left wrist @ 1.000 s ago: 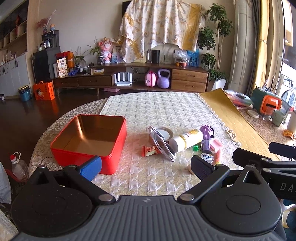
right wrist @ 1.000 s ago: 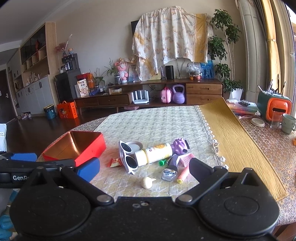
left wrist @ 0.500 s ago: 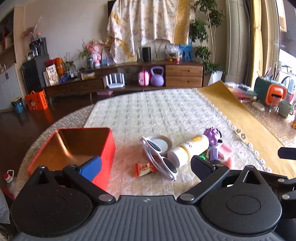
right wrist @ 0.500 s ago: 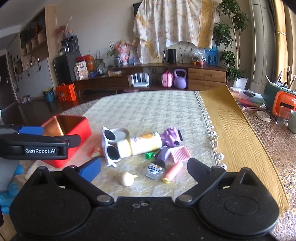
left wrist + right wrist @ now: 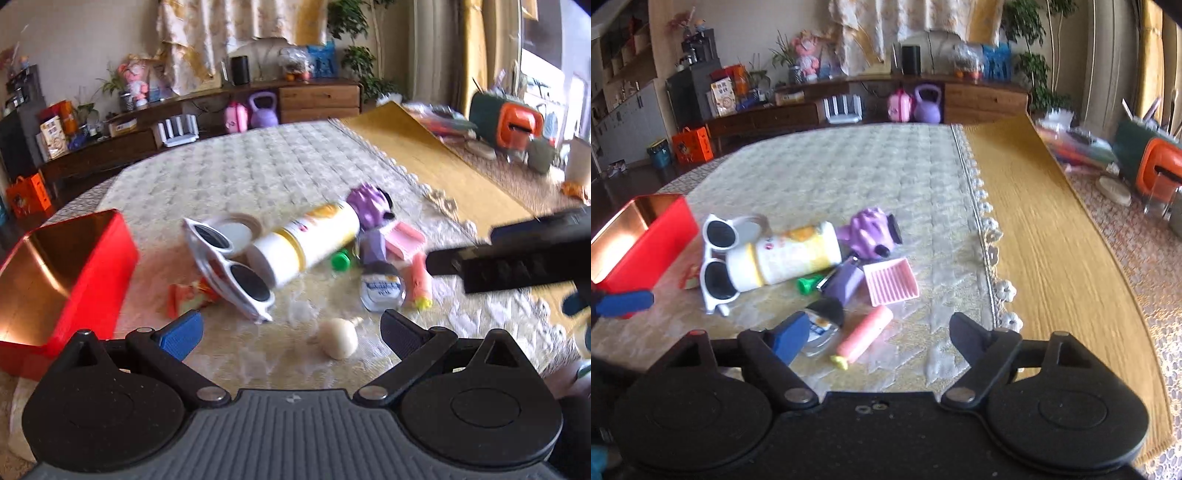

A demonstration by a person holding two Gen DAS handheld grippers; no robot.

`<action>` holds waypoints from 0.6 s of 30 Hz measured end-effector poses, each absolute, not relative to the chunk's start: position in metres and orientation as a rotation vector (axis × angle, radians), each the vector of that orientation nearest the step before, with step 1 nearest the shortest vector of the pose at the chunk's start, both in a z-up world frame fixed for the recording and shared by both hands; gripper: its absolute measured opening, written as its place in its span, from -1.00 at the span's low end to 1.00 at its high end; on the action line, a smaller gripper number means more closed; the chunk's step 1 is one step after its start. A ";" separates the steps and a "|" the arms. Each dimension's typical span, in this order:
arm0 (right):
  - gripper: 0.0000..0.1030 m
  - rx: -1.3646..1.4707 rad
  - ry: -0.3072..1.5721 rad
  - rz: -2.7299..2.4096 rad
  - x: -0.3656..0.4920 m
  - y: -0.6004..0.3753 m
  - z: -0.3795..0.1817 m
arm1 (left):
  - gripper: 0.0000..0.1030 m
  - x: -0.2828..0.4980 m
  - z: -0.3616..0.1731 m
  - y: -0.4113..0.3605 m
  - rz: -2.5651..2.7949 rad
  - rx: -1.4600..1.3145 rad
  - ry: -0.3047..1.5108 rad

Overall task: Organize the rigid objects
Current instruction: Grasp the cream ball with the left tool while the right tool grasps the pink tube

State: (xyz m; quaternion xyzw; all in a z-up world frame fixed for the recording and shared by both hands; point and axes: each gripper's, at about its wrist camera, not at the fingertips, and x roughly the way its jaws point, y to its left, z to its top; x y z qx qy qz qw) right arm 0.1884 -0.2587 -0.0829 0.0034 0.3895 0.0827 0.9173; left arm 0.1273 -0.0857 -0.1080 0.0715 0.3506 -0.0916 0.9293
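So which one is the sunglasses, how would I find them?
Start at the open red metal box on the cream quilted tablecloth. Just right of it, white-framed sunglasses with round dark lenses lean against a white and yellow bottle lying on its side. Nothing else has two lenses.

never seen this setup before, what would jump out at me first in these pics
Most likely the bright red tin box, open with a shiny copper inside, at the table's left edge. Next, the jumble mid-table: a white and yellow bottle lying on its side, with white-framed sunglasses propped against its cap end and a purple toy beyond it. In front of the heap lie a pink ridged piece and a pink tube.
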 end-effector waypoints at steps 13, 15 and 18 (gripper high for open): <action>-0.15 0.074 0.890 0.127 0.214 -0.256 -0.104 | 0.50 0.143 -0.133 -0.103 -0.231 0.161 0.770; -0.25 0.079 0.893 0.128 0.215 -0.256 -0.105 | 0.33 0.145 -0.135 -0.104 -0.229 0.161 0.777; -0.43 0.061 0.888 0.132 0.214 -0.252 -0.107 | 0.22 0.147 -0.138 -0.105 -0.230 0.167 0.772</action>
